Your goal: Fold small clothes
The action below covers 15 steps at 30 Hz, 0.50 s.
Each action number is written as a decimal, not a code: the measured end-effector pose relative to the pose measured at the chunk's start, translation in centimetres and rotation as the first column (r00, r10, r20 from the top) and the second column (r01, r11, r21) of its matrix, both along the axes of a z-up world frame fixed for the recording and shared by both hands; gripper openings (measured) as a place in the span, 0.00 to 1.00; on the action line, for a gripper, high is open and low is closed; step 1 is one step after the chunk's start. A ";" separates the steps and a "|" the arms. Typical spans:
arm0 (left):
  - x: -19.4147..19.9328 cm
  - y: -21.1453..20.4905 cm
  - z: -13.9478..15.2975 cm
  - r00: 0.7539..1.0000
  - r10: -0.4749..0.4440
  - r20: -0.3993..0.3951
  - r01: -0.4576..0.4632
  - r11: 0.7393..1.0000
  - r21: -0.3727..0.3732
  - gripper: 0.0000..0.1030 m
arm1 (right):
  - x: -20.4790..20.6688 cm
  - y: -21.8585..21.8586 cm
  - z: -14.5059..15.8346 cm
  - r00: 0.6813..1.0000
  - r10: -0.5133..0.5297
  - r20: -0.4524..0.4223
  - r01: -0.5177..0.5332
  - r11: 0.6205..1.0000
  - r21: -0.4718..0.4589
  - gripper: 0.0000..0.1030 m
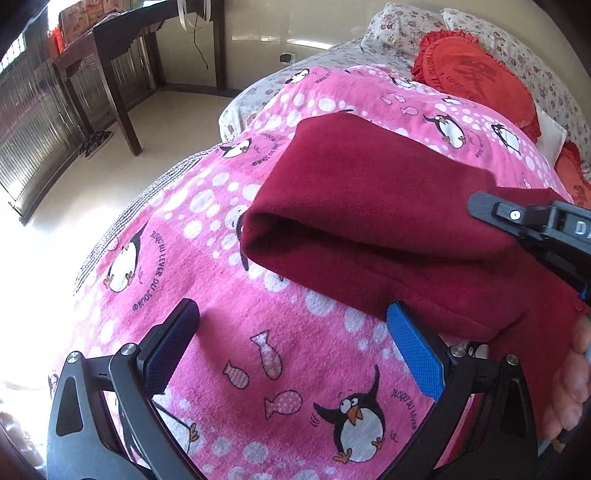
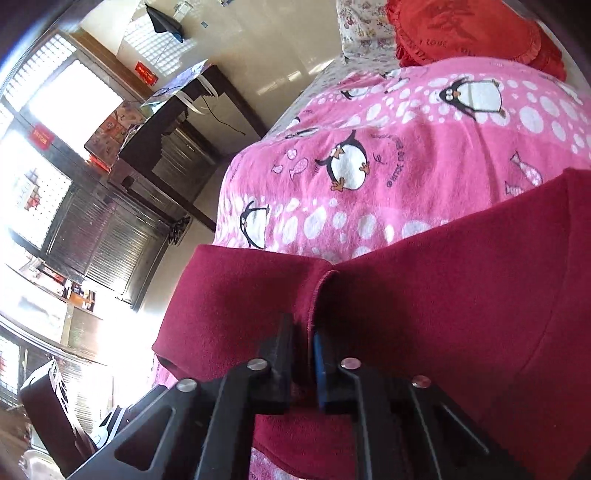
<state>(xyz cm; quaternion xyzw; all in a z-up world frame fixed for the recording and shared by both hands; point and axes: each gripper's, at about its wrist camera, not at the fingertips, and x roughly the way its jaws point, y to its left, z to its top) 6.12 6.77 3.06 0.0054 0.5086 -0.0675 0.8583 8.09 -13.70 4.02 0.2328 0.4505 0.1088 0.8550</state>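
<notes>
A dark red fleece garment lies partly folded on a pink penguin-print blanket on the bed. My left gripper is open and empty, just in front of the garment's near edge, its blue pad close to the cloth. My right gripper is shut on a hemmed edge of the red garment. The right gripper also shows at the right edge of the left wrist view, over the garment.
Red frilled cushions and a floral pillow lie at the bed's head. A dark wooden table stands on the tiled floor to the left, by barred windows. The bed's left edge drops to the floor.
</notes>
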 end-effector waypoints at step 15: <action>-4.5 -3.2 3.6 0.992 -0.099 0.080 0.103 0.994 -0.046 0.99 | -19.7 -21.8 8.7 0.904 -0.398 0.153 0.426 0.866 -0.263 0.06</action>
